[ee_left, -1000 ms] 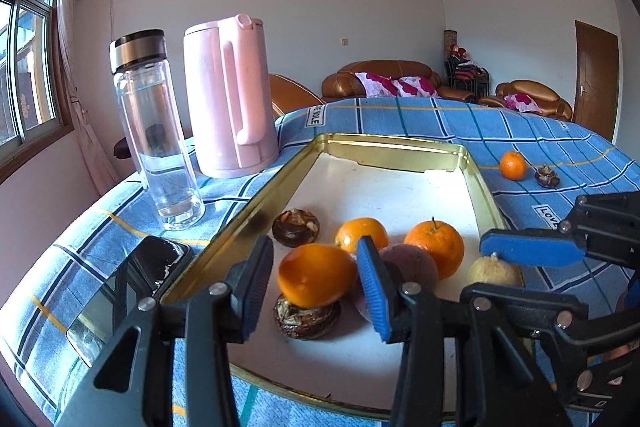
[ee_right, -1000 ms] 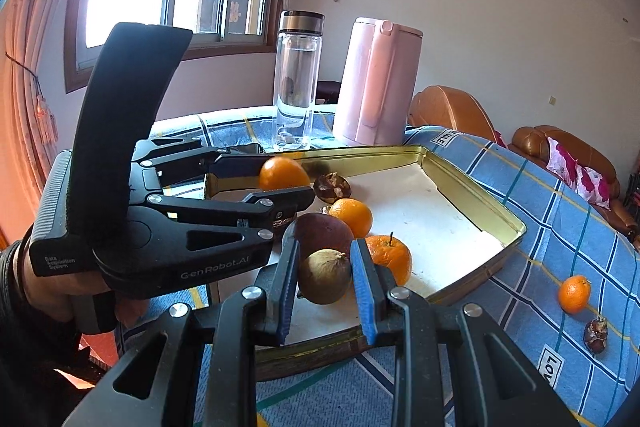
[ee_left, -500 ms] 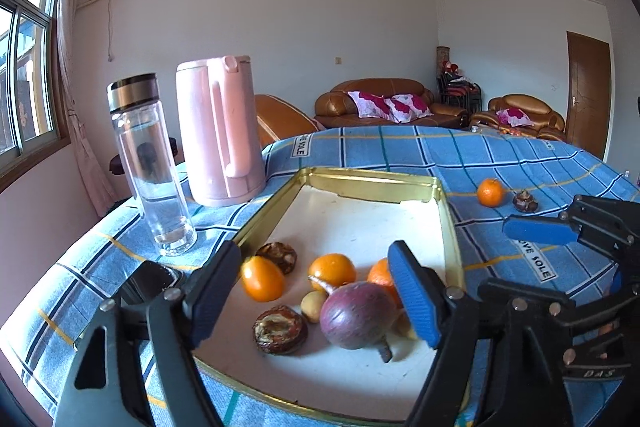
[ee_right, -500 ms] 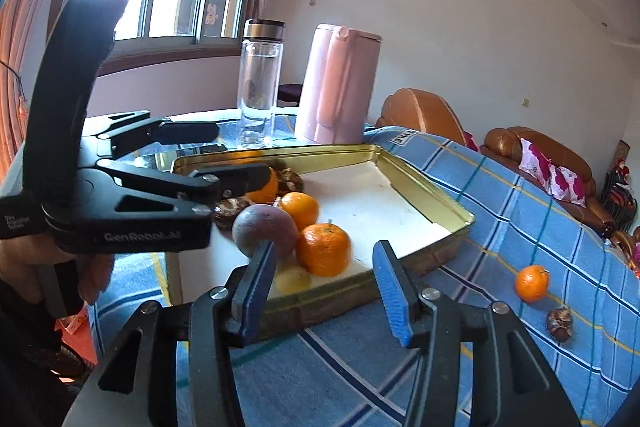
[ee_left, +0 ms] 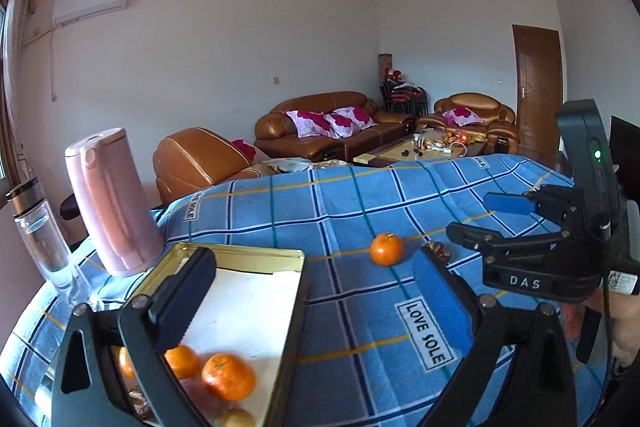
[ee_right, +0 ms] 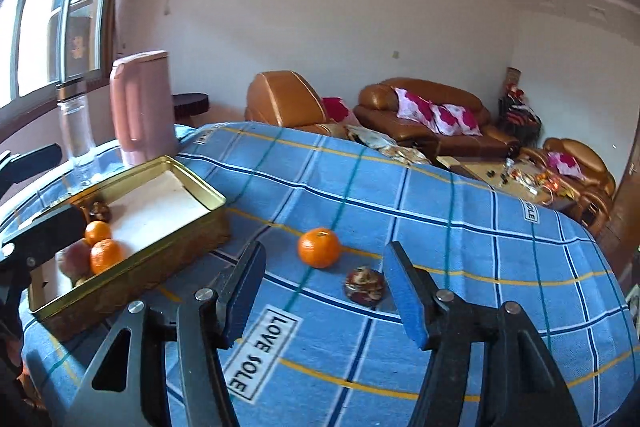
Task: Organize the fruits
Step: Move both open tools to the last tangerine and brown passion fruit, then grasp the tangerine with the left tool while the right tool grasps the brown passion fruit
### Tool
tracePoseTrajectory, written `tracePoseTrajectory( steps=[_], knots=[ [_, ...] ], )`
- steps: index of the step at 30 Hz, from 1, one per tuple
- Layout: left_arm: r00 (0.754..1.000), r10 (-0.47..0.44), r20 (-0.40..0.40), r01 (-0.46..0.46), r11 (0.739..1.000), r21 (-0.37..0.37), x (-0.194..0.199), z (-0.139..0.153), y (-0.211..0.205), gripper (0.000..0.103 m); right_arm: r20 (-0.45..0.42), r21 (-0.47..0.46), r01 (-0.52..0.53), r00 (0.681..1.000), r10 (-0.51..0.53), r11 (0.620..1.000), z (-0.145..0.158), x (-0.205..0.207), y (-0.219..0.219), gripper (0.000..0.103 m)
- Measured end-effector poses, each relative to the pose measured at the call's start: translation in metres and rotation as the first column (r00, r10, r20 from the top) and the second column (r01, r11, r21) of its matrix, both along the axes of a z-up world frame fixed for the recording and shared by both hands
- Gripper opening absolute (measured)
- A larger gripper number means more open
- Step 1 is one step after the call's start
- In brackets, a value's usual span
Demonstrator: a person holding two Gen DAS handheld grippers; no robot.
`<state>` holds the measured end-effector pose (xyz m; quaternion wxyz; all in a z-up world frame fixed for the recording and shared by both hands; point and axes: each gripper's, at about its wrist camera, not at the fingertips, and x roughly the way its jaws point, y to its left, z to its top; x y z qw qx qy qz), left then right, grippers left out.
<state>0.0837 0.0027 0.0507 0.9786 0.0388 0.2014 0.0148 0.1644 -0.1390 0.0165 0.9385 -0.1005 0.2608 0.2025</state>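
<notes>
The right claw (ee_right: 324,291), empty with jaws opening, points at the loose orange (ee_right: 319,247) and brown fruit (ee_right: 365,285) ahead on the counter (ee_right: 460,227), nearer than the opening, empty left claw (ee_left: 316,303).

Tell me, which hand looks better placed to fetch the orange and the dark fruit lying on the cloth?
Probably the right. Its tool, jaws opening and empty, points straight at the orange and dark fruit. The left tool, also opening and empty, hangs partly over the tray, farther from both.
</notes>
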Motion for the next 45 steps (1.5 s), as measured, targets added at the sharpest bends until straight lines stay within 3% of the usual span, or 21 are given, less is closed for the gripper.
tracePoseTrajectory(
  steps=[9,18,19,20,27,33,42,45],
  knots=[
    [0.991,0.078,-0.113,-0.079,0.997,-0.007,0.079,-0.027,-0.017,0.101,-0.159,0.025,0.046,0.986,-0.041,0.999,-0.041,0.06,-0.005,0.063],
    [0.982,0.079,-0.169,-0.08,0.997,0.001,0.103,-0.039,-0.024,0.101,-0.284,-0.009,0.026,0.959,-0.028,1.0,-0.075,0.096,0.0,0.062],
    [0.981,0.078,-0.175,-0.079,0.997,0.002,0.106,-0.041,-0.025,0.101,-0.304,-0.003,0.027,0.952,-0.026,1.0,-0.077,0.098,-0.001,0.05],
    [0.98,0.081,-0.18,-0.082,0.997,0.002,0.109,-0.043,-0.026,0.101,-0.305,0.007,0.026,0.952,-0.023,1.0,-0.077,0.099,-0.003,0.045],
    [0.969,0.059,-0.239,-0.062,0.998,-0.007,0.135,-0.058,-0.041,0.101,-0.255,-0.004,0.087,0.963,-0.085,0.996,-0.071,0.095,-0.029,0.045],
    [0.952,-0.002,-0.305,0.001,1.0,-0.005,0.165,-0.073,-0.064,0.1,-0.276,0.112,0.162,0.953,-0.126,0.98,-0.068,0.098,-0.069,0.045],
    [0.913,-0.043,-0.407,0.018,0.998,-0.065,0.2,-0.1,-0.067,0.078,-0.276,0.103,0.148,0.954,-0.115,0.984,-0.068,0.101,-0.064,0.045],
    [0.903,-0.073,-0.422,0.04,0.995,-0.086,0.203,-0.102,-0.067,0.062,-0.275,0.104,0.147,0.955,-0.114,0.984,-0.068,0.101,-0.064,0.045]
  ],
)
